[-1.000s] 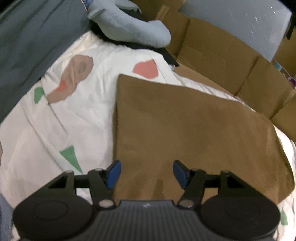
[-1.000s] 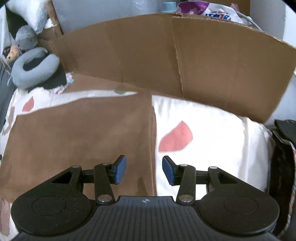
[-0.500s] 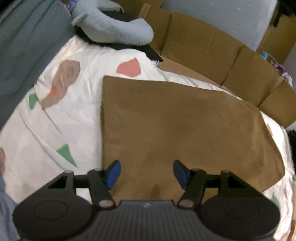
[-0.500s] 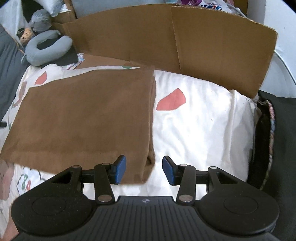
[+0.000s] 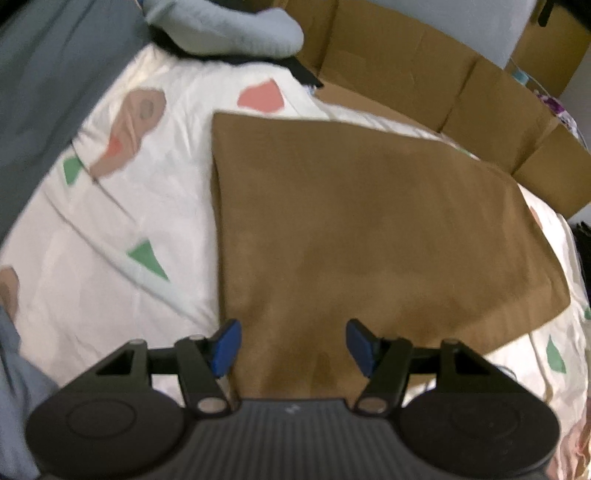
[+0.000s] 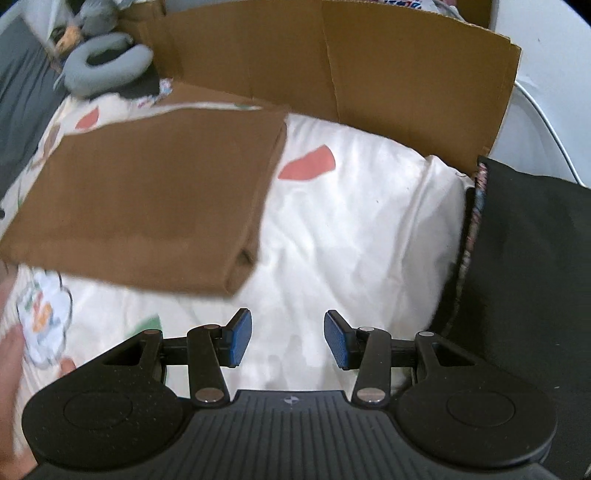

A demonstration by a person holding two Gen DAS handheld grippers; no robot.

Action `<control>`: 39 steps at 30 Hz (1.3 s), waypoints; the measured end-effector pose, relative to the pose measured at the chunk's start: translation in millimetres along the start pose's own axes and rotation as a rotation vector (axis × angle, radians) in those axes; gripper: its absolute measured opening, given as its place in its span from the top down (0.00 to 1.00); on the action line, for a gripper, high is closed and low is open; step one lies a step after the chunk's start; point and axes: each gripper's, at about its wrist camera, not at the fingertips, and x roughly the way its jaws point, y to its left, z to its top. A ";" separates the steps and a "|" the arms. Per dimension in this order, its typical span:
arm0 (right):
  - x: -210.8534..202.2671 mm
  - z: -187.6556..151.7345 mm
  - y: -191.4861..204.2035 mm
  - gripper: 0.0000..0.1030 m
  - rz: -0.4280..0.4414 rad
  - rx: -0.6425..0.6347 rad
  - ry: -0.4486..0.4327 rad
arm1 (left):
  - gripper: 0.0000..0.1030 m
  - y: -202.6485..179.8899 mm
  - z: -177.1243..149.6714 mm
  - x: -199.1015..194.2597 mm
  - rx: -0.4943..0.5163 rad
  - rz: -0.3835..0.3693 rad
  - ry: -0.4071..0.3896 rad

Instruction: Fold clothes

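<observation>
— Bedding first: what covers the bed?

— White duvet (image 6: 354,221) printed with red, green and tan shapes, spread across the bed. Brown cardboard panels (image 6: 332,62) stand along its far side, and a dark cushion (image 6: 532,258) sits at the right edge in the right wrist view.

— Where is the garment?

— Brown folded cloth (image 5: 369,229) lies flat on the duvet as a neat rectangle. In the right wrist view its layered edge faces right, with bare duvet beside it.

— Anything smaller?

— Grey neck pillow (image 5: 229,29) at the far left corner, resting on something dark.

— And the jaws?

— Left gripper (image 5: 293,341) hangs over the near edge of the cloth, jaws parted about halfway, nothing between the blue pads. Right gripper (image 6: 288,339) is over bare duvet, just off the cloth's near right corner, jaws also partly spread and empty. Part of a hand (image 6: 11,365) shows at the left edge of the right wrist view.
</observation>
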 end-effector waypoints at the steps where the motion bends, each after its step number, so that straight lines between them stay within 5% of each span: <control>1: -0.8 -2.0 -2.2 0.51 -0.008 -0.025 0.009 | 0.36 -1.1 -4.4 2.7 -0.001 -0.003 0.007; 8: -3.3 -13.0 -13.2 0.51 -0.032 -0.145 0.042 | 0.36 -3.2 -28.4 15.2 -0.022 -0.023 0.034; 19: 31.2 -25.4 8.7 0.51 0.079 -0.030 -0.032 | 0.37 9.0 -43.4 25.0 -0.063 -0.047 0.027; 27: 51.7 -2.2 25.5 0.52 0.155 0.001 -0.122 | 0.40 12.6 -49.0 24.5 -0.062 -0.057 0.011; 39: 85.2 33.3 28.9 0.53 0.332 -0.032 -0.075 | 0.40 25.4 -52.1 12.8 -0.083 -0.068 -0.016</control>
